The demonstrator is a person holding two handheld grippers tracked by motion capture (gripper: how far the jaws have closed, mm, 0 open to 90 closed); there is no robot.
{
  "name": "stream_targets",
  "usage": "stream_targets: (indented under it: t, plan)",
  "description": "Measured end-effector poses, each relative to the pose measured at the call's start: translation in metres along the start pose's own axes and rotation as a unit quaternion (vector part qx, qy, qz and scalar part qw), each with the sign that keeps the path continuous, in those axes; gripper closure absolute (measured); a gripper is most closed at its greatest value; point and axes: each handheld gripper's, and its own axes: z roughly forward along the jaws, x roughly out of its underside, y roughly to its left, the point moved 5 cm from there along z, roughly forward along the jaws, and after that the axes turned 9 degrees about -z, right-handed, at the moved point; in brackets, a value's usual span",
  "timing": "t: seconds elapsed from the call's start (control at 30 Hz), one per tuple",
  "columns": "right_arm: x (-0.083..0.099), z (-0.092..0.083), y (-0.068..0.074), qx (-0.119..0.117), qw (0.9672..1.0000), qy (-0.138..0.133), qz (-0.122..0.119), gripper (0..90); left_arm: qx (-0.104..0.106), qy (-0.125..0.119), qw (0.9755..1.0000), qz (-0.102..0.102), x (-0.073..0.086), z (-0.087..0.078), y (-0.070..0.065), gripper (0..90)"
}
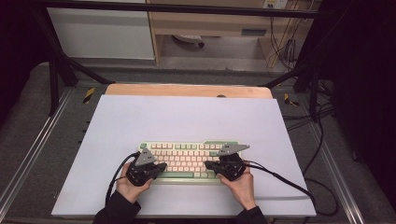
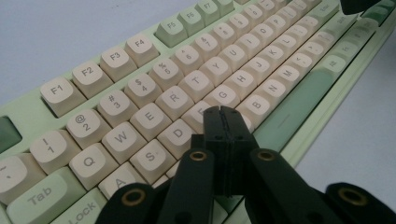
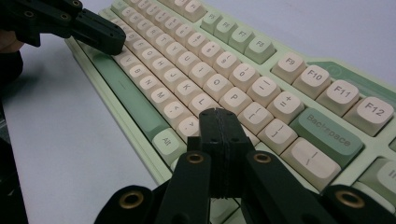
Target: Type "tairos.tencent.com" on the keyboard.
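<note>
Left gripper (image 2: 223,114) and right gripper (image 3: 219,116), both pressed together, hover over keyboard (image 1: 187,154)

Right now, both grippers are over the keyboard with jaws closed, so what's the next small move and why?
Probably a short press straight down with the left gripper: its shut jaws sit over the home row near the F key, on the keyboard. The right gripper is poised the same way, by the semicolon side. Shut tips suit poking single keys.

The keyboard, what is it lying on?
The keyboard lies on a white sheet covering a wooden table. What lies directly beneath the keyboard is hidden.
</note>
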Motion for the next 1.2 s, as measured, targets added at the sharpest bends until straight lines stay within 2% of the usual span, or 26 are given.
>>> stream_targets:
  t: [0.13,0.4,0.83,1.2]
  plan:
    - [0.0,0.0,0.0,0.0,1.0,-0.001,0.001,90.0,0.0,0.003,1.0,0.0,0.001,0.001,0.0,89.7]
    - [-0.001,-0.001,0.0,0.001,1.0,-0.004,0.002,90.0,0.004,-0.009,1.0,0.001,-0.001,-0.007,0.001,89.7]
    - [-0.005,0.0,0.0,-0.001,0.9999,-0.013,0.007,90.0,0.001,-0.02,0.9997,-0.011,0.002,-0.024,0.012,89.7]
    - [-0.019,0.008,0.005,-0.001,0.9998,-0.018,0.006,90.0,-0.005,-0.024,0.9995,-0.02,0.007,-0.033,0.023,89.7]
